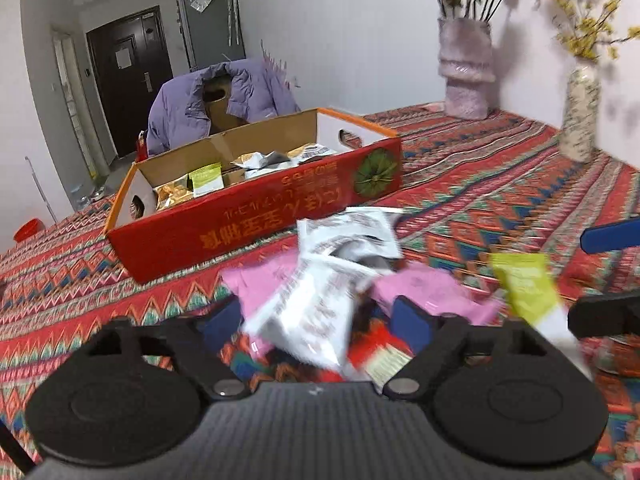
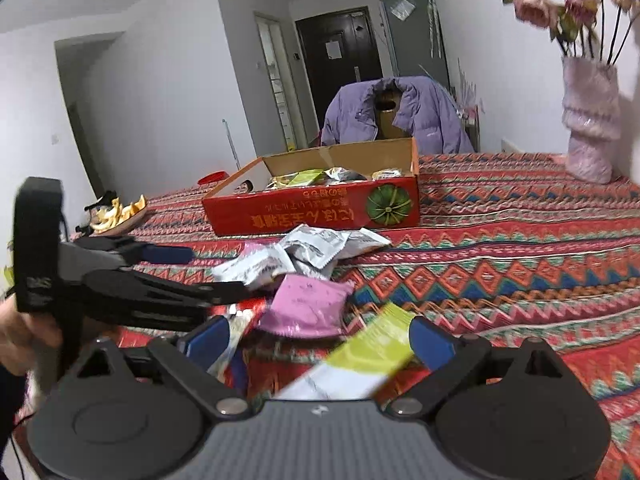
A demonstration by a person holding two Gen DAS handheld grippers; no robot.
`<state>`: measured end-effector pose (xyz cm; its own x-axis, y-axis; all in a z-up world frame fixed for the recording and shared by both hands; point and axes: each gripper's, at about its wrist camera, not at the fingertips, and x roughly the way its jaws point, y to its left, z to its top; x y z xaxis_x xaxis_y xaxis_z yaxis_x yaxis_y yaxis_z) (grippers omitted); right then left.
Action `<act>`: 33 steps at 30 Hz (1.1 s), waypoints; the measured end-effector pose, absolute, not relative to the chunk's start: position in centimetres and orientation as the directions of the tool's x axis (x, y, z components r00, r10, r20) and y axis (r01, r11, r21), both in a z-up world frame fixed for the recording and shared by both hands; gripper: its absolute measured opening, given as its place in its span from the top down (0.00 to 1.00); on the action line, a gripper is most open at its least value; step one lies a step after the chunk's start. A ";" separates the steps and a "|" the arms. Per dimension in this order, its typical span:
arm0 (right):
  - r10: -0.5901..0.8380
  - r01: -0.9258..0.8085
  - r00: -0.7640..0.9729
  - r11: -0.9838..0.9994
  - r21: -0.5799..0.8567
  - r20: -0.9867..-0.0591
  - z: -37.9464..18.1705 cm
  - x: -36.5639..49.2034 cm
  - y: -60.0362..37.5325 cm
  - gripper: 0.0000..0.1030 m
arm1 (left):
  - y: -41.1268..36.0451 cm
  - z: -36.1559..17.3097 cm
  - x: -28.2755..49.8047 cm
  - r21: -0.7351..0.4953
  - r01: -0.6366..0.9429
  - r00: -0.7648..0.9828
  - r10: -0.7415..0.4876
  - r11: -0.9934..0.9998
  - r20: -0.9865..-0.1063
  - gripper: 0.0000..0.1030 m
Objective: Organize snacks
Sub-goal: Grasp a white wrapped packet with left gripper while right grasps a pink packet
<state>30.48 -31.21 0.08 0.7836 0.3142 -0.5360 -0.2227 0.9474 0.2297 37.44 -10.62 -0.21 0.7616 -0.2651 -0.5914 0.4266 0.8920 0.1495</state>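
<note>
A heap of snack packets lies on the patterned tablecloth (image 1: pixel 500 184) in front of a red cardboard box (image 1: pixel 248 216) that holds several packets. My left gripper (image 1: pixel 316 320) stands open over the heap, with a blurred white packet (image 1: pixel 312 312) between its blue fingers (image 1: pixel 412 320) and pink packets (image 1: pixel 432 292) beside it. My right gripper (image 2: pixel 320 340) is open around a yellow-green packet (image 2: pixel 360 352), which touches neither pad clearly. A pink packet (image 2: pixel 308 304) lies just ahead of it. The left gripper (image 2: pixel 208 274) shows at the left of the right wrist view, held by a hand (image 2: pixel 16 332).
A pink vase (image 1: pixel 466 68) with flowers and a speckled vase (image 1: pixel 580 116) stand at the far right by the wall. A chair draped with a purple jacket (image 2: pixel 400 116) sits behind the box (image 2: pixel 312 208). A plate of peels (image 2: pixel 116 216) rests at the table's left edge.
</note>
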 end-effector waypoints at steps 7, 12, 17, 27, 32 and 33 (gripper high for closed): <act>0.305 -0.188 0.748 0.949 0.253 -0.590 -2.4 36.2 -29.0 0.18 | -10.2 -2.1 41.5 0.101 0.489 0.701 -0.322 0.866 -0.636 0.51; 0.313 -0.192 0.725 0.948 0.255 -0.614 -3.8 38.6 -27.4 0.19 | -7.0 0.1 39.4 0.023 0.418 0.724 -0.317 0.908 -0.613 0.56; 0.268 -0.196 0.723 0.963 0.183 -0.637 -4.7 40.2 -26.1 0.20 | -2.7 2.4 37.1 -0.073 0.275 0.769 -0.265 0.959 -0.581 0.56; 0.144 -0.194 0.733 0.981 -0.001 -0.665 -4.7 38.9 -26.7 0.32 | -0.3 2.6 34.8 -0.102 0.135 0.781 -0.169 0.986 -0.602 0.56; 0.164 -0.196 0.735 0.980 0.025 -0.658 -4.5 38.4 -26.9 0.41 | -0.6 3.3 33.6 -0.081 0.117 0.797 -0.142 0.990 -0.587 0.56; 0.165 -0.197 0.744 0.980 0.024 -0.647 -4.2 38.2 -26.9 0.41 | -0.6 3.7 33.1 -0.080 0.116 0.802 -0.141 0.990 -0.580 0.56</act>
